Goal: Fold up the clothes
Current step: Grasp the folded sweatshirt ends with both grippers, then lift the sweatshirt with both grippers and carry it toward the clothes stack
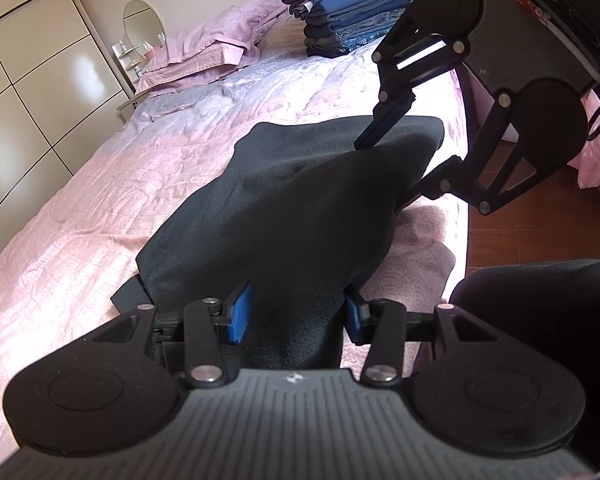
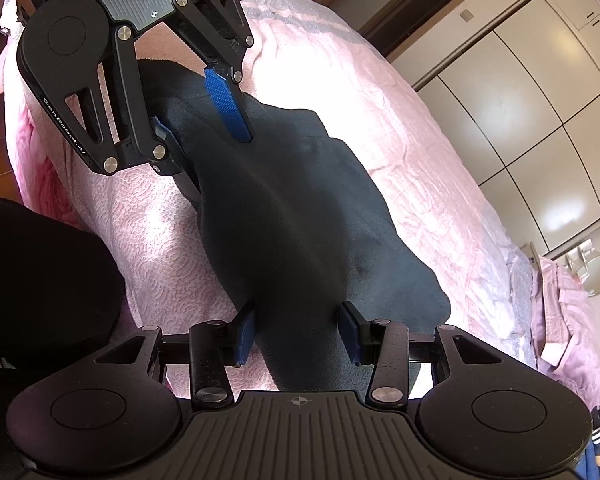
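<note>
A dark fleece garment (image 1: 300,192) lies on the pink bedspread (image 1: 100,208), partly lifted between both grippers. My left gripper (image 1: 298,316) has its blue pads on either side of a bunched fold of the garment at its near end. My right gripper (image 1: 395,160) grips the far end of the garment in the left wrist view. In the right wrist view, my right gripper (image 2: 296,332) holds a fold of the garment (image 2: 300,220), and my left gripper (image 2: 204,128) clamps the other end.
A stack of folded clothes (image 1: 351,8) sits at the far side of the bed. Pink pillows (image 1: 208,52) lie at the head. White wardrobes (image 1: 28,80) line the wall. Wooden floor (image 1: 539,220) lies beyond the bed edge. A person's dark leg (image 1: 539,320) is close by.
</note>
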`<state>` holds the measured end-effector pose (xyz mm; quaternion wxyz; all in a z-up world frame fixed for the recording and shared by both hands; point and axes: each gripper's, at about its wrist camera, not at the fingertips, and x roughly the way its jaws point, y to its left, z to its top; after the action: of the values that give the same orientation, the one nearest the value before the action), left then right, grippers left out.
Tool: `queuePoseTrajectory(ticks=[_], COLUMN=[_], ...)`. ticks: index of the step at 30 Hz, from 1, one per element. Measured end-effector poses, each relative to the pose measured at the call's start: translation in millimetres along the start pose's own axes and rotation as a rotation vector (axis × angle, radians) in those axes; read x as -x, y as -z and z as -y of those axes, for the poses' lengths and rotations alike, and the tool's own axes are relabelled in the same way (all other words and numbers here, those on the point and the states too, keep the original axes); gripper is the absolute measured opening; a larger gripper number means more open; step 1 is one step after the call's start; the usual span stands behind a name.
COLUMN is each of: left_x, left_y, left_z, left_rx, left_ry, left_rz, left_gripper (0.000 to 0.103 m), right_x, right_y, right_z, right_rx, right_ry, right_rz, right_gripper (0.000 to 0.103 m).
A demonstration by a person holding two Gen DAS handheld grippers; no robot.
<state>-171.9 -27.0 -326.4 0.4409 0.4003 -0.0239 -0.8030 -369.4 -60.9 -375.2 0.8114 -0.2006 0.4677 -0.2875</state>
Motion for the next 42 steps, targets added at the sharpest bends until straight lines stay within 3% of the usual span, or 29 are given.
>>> queuePoseTrajectory(ticks=[17,26,31,34,37,42], left_x=[-1,2,5,6,6,-1], left_y=[-1,-4,-6,-7,-6,1], left_z=[-1,3,-8,-9,-6,16], left_rx=[-0.009,-0.075,-0.038,-0.046,-0.059,-0.156], left_ry=[0.007,-0.026,-0.006,-0.004,-0.003,-0.038], left_rz=[0.0,0.014,0.023,0.021,0.02,-0.006], left_gripper=[0.043,0.042,0.042,0.042,0.042,0.044], right_x=[2,27,24,16,10,-15], right_y=[8,25,21,20,25,40], right_z=[3,11,-8,-20,-24,-15], right_rx=[-0.004,-0.084,-0.029,0.032,0.096,0.118], right_ry=[-0.002,0.068,0.067,0.058,0.113,0.09], right_rz=[0.002,0.067,0.12,0.096,0.07,0.039], right_gripper=[0.044,0.045,0.046,0.05,0.052,0.051])
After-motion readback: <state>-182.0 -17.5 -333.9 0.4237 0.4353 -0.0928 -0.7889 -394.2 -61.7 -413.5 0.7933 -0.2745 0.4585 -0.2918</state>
